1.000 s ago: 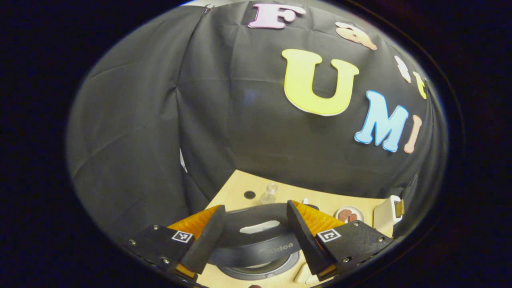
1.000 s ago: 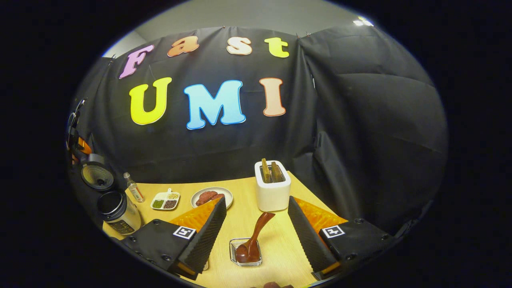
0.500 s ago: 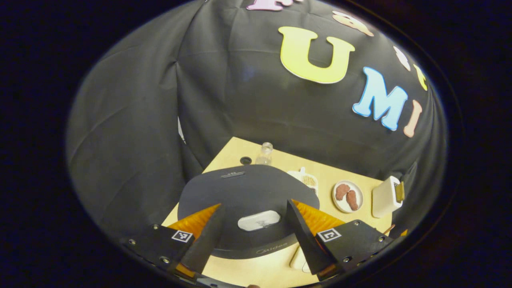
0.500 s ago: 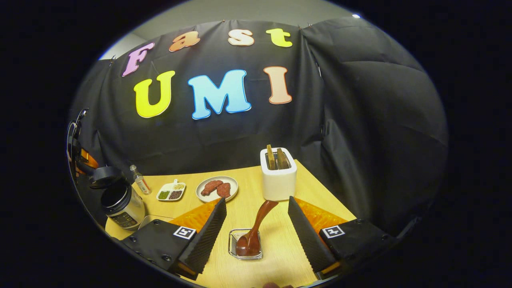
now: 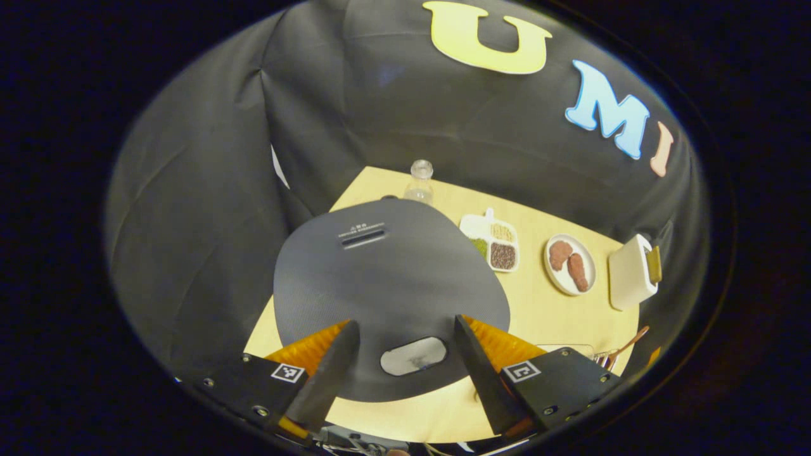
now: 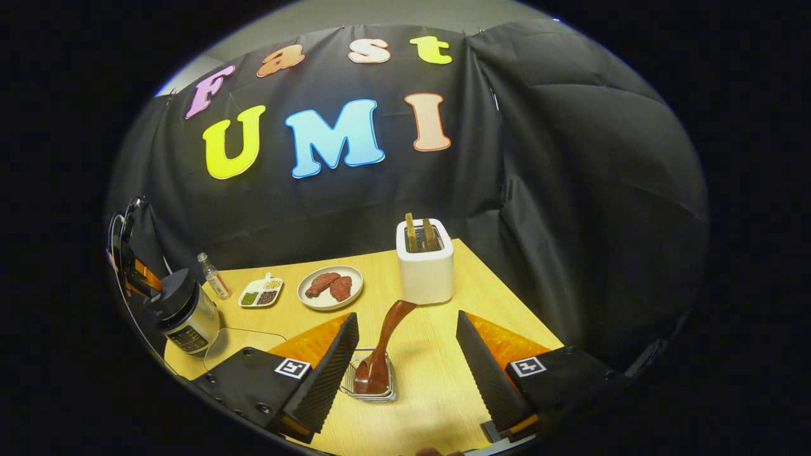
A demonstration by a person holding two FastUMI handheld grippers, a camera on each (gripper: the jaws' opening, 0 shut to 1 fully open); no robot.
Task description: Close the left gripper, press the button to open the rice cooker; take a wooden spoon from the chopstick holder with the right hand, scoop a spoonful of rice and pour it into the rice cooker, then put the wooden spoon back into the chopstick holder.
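Observation:
The rice cooker (image 5: 386, 278) sits right under my left gripper (image 5: 405, 324), its dark lid down. The pale oval button (image 5: 413, 355) lies between the open fingers, which hang above it without touching. From the right gripper view the cooker (image 6: 184, 307) stands at the table's far left, with the left gripper (image 6: 134, 273) behind it. A brown wooden spoon (image 6: 382, 345) leans bowl-down in the small wire chopstick holder (image 6: 370, 387). My right gripper (image 6: 405, 320) is open just short of it, the spoon showing between its fingers.
A white toaster (image 6: 426, 269) stands behind the spoon. To its left are a plate of meat (image 6: 331, 286), a divided dish of grains (image 6: 260, 294) and a small bottle (image 6: 212, 283). A clear shallow dish (image 6: 244, 342) lies in front of the cooker. The table's right edge (image 6: 519, 304) runs close by.
The cooker's lid has swung down from open to shut. My left gripper has risen and tipped forward to look down on it. The right gripper view shifted slightly; the spoon stays in its holder.

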